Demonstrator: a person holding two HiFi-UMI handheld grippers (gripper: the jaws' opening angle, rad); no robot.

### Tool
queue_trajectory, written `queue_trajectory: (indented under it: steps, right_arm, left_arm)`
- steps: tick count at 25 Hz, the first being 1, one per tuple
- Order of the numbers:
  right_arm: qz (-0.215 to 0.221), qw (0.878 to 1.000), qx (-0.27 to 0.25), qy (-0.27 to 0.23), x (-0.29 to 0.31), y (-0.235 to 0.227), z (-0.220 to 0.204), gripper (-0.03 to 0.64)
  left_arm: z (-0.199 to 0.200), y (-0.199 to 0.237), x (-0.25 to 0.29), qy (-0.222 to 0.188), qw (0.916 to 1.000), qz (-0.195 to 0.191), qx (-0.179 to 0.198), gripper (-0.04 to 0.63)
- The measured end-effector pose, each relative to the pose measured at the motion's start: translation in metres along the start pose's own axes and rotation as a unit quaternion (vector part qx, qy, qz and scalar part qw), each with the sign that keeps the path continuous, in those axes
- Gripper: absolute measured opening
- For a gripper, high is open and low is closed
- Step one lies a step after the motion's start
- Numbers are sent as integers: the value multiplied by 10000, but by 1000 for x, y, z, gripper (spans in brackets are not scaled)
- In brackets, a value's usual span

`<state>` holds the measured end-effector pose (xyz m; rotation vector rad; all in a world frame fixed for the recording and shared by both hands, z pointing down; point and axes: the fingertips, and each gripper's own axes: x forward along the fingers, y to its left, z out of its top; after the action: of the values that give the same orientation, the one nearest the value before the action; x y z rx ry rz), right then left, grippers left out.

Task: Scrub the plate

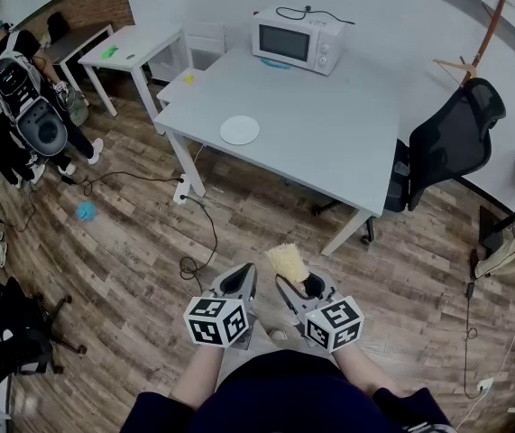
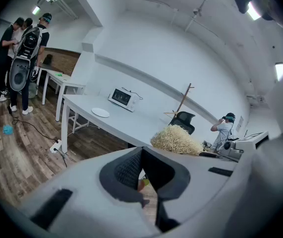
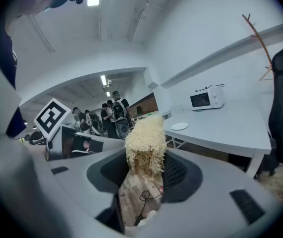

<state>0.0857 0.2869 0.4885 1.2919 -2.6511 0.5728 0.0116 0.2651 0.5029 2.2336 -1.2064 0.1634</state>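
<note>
A round white plate (image 1: 239, 130) lies near the left edge of the grey table (image 1: 329, 124), far ahead of both grippers. It shows small in the left gripper view (image 2: 100, 112) and in the right gripper view (image 3: 179, 126). My right gripper (image 1: 298, 287) is shut on a pale yellow fibrous scrubber (image 1: 287, 262), which sticks up from between its jaws (image 3: 145, 145). My left gripper (image 1: 239, 282) is shut with nothing between its jaws (image 2: 141, 168). Both grippers hang close to my body above the wooden floor, side by side. The scrubber (image 2: 176, 140) also shows in the left gripper view.
A white microwave (image 1: 298, 39) stands at the table's far side. A black office chair (image 1: 451, 142) is at the table's right end. A small white table (image 1: 135, 48) and several people (image 1: 22, 97) are at the left. A cable (image 1: 198, 242) and a blue object (image 1: 86, 210) lie on the floor.
</note>
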Motion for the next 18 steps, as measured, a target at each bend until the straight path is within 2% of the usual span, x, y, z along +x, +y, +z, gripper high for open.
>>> queue_trajectory:
  steps: [8, 13, 18]
  right_arm:
    - [-13, 10000, -57, -64, -2, 0, 4, 178]
    - [27, 9999, -58, -93, 0, 0, 6, 178]
    - [114, 9999, -92, -85, 5, 1, 10, 178]
  left_arm:
    - [-2, -6, -5, 64, 9998, -11, 213, 18]
    - [1, -6, -5, 55, 9983, 128, 565, 18]
    - [5, 3, -3, 9, 9983, 272, 517, 18]
